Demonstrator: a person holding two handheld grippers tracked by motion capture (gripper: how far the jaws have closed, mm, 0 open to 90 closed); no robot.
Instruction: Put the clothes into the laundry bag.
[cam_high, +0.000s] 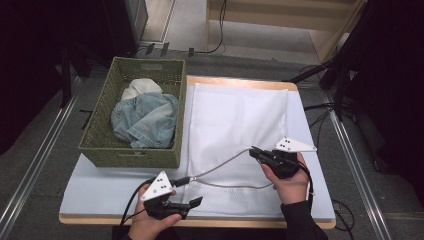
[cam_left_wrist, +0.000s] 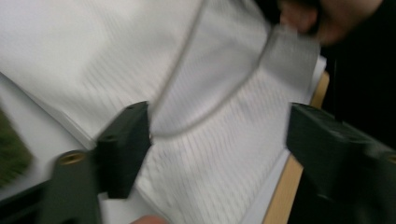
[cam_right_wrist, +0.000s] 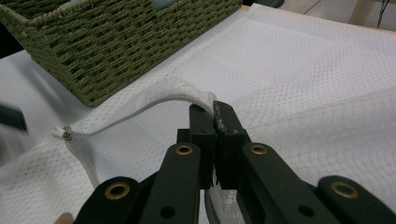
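Observation:
A white mesh garment (cam_high: 235, 120) lies flat across the middle of the table. My right gripper (cam_high: 255, 152) is shut on the garment's hem band (cam_right_wrist: 163, 95) and holds it off the cloth; the jaws (cam_right_wrist: 215, 111) press together on the fabric. The lifted hem (cam_high: 220, 165) runs as a thin strip down-left toward my left gripper (cam_high: 190, 192). That gripper (cam_left_wrist: 217, 123) stands wide open near the table's front edge, and the hem (cam_left_wrist: 173, 88) passes right by one of its jaws. Whether the hem touches that jaw, I cannot tell.
A green woven basket (cam_high: 100, 145) stands at the table's left with a denim piece (cam_high: 145, 117) and a white piece (cam_high: 141, 88) inside. The basket's wall (cam_right_wrist: 116, 51) is close to the left of the lifted hem. The wooden table edge (cam_left_wrist: 280, 196) runs near my left gripper.

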